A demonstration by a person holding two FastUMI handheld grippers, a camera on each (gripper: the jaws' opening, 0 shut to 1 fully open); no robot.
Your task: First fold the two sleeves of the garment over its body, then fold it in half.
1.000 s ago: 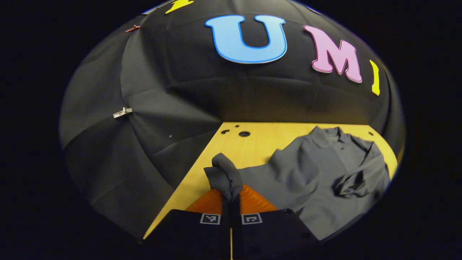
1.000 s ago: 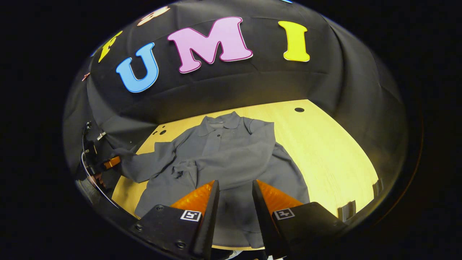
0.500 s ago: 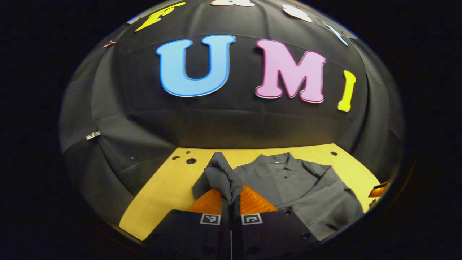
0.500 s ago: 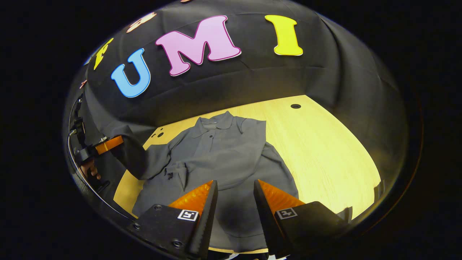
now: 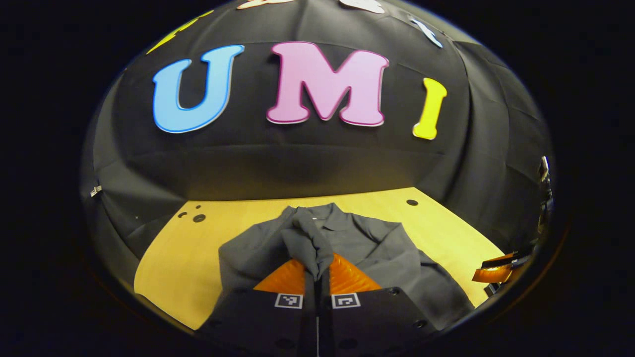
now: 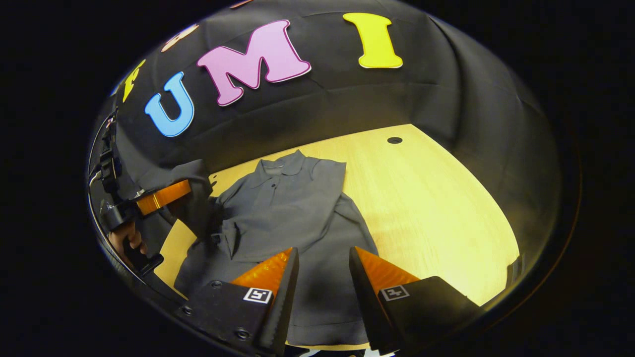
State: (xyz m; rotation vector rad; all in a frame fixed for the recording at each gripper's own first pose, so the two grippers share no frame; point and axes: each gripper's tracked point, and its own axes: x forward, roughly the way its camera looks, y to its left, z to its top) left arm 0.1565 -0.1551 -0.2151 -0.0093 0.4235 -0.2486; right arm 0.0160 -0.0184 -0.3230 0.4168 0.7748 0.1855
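A grey collared garment (image 6: 292,203) lies flat on the yellow wooden table (image 6: 436,208), collar toward the booth wall. One sleeve lies folded across its body, the cuff (image 6: 224,242) near the left side. My left gripper (image 5: 317,265) is shut on the end of the other sleeve (image 5: 307,238) and holds it raised above the garment (image 5: 382,245). In the right gripper view the left gripper (image 6: 163,196) hangs at the left with that sleeve (image 6: 196,196) draped from it. My right gripper (image 6: 322,253) is open above the garment's lower part, with nothing between its fingers.
A person's hand (image 6: 124,240) holds the left gripper's handle. The right gripper (image 5: 498,267) shows at the far right of the left gripper view. The table (image 5: 178,258) has small round holes (image 5: 199,217) at its back corners and bare wood to the right of the garment.
My left gripper has lifted the sleeve off the table's left side and carried it in over the garment's body. The right gripper has stayed open and barely shifted.
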